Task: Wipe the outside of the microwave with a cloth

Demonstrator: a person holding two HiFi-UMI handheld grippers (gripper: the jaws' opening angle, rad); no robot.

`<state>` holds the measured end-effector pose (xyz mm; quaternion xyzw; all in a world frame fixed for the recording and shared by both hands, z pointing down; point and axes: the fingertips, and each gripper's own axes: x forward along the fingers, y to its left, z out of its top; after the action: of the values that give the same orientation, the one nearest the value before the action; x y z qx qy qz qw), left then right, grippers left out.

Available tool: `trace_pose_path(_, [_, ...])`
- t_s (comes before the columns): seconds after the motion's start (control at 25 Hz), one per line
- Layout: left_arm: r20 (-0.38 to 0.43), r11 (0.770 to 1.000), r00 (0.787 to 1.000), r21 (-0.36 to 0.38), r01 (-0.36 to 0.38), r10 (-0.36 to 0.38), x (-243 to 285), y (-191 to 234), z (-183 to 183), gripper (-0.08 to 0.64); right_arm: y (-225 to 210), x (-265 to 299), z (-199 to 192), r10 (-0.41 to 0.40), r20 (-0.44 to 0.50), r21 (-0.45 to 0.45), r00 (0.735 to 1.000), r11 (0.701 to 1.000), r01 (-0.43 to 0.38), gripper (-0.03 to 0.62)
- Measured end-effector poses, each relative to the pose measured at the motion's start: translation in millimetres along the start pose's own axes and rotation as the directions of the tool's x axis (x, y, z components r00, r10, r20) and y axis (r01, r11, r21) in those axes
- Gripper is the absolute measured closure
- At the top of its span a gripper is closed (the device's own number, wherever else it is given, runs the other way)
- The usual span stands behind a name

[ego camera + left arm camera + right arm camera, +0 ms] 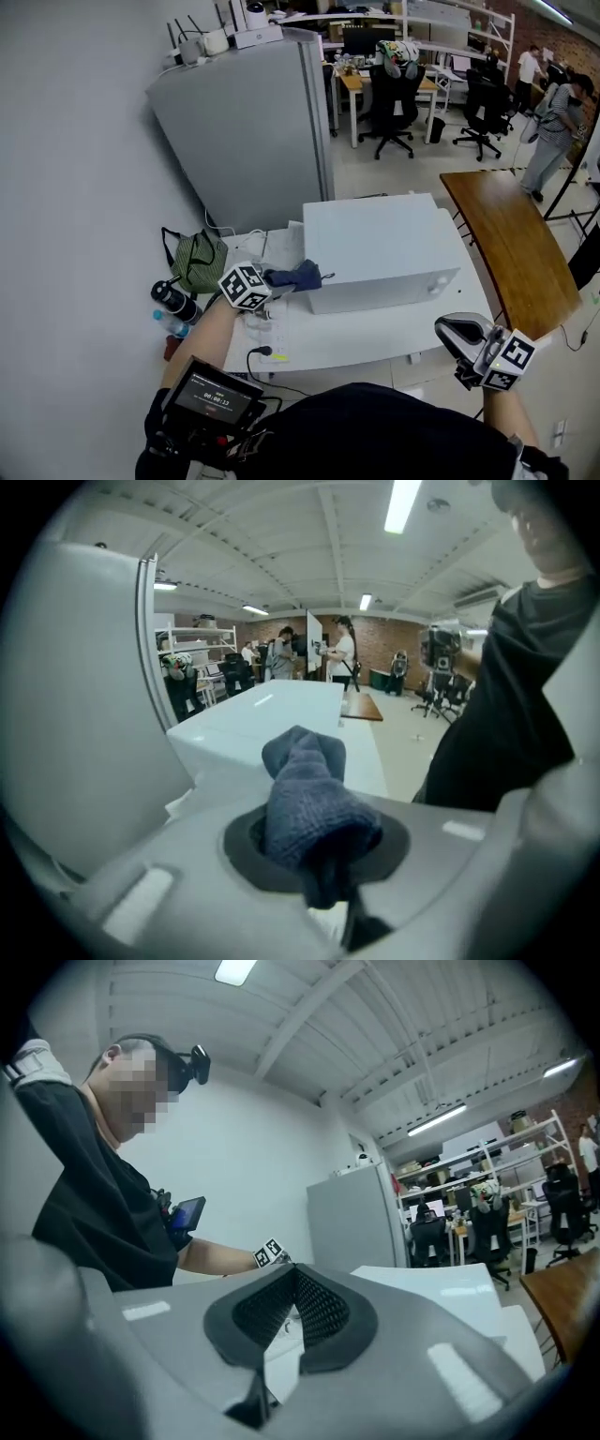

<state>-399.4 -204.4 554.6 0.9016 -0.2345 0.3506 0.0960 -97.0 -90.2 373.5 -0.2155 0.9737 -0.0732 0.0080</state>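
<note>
The white microwave (pixel 380 248) stands on a white table (pixel 375 330). My left gripper (pixel 277 280) is shut on a dark blue cloth (pixel 298 275), and the cloth lies against the microwave's left lower edge. In the left gripper view the bunched cloth (pixel 309 794) fills the jaws, with the microwave (pixel 281 714) just behind it. My right gripper (pixel 446 327) hovers off the microwave's near right corner, apart from it. Its jaws are shut, pads (pixel 323 1307) meeting at the tips with nothing between them.
A grey cabinet (pixel 248 122) stands behind the microwave. A green bag (pixel 199 258) and a dark bottle (pixel 173 300) lie left of the table. A wooden table (pixel 511 244) runs along the right. Office chairs (pixel 394 94) and people (pixel 553 122) are far behind.
</note>
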Motion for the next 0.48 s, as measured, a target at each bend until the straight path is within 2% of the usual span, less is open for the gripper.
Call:
trace_pose_path(0.12, [-0.1, 0.993, 0.99, 0.073, -0.096, 0.103, -34.0, 12.6, -43.3, 0.505, 14.5, 35.7, 5.9, 0.049, -0.021, -0.017, 0.999, 0.999, -0.049, 0.588])
trace_pose_path(0.2, [-0.085, 0.97, 0.979, 0.172, -0.171, 0.187, -44.7, 20.0, -55.1, 0.505, 18.7, 49.9, 6.9, 0.065, -0.031, -0.021, 0.997, 0.998, -0.066, 0.588])
trace_pose_path(0.28, [-0.023, 0.931, 0.972, 0.294, -0.217, 0.234, -43.1, 8.8, -46.0, 0.505, 18.3, 53.0, 6.2, 0.075, -0.028, -0.018, 0.997, 0.997, -0.075, 0.588])
trace_pose_path(0.36, [0.007, 0.892, 0.968, 0.387, -0.233, 0.25, -26.0, -10.1, -25.4, 0.505, 11.5, 46.6, 4.3, 0.079, -0.019, -0.015, 0.997, 0.997, -0.079, 0.588])
trace_pose_path(0.48, [-0.05, 0.859, 0.951, 0.447, -0.251, 0.304, 22.0, -22.8, -0.3, 0.505, -8.0, 22.0, 0.6, 0.073, -0.003, -0.006, 0.997, 0.997, -0.073, 0.588])
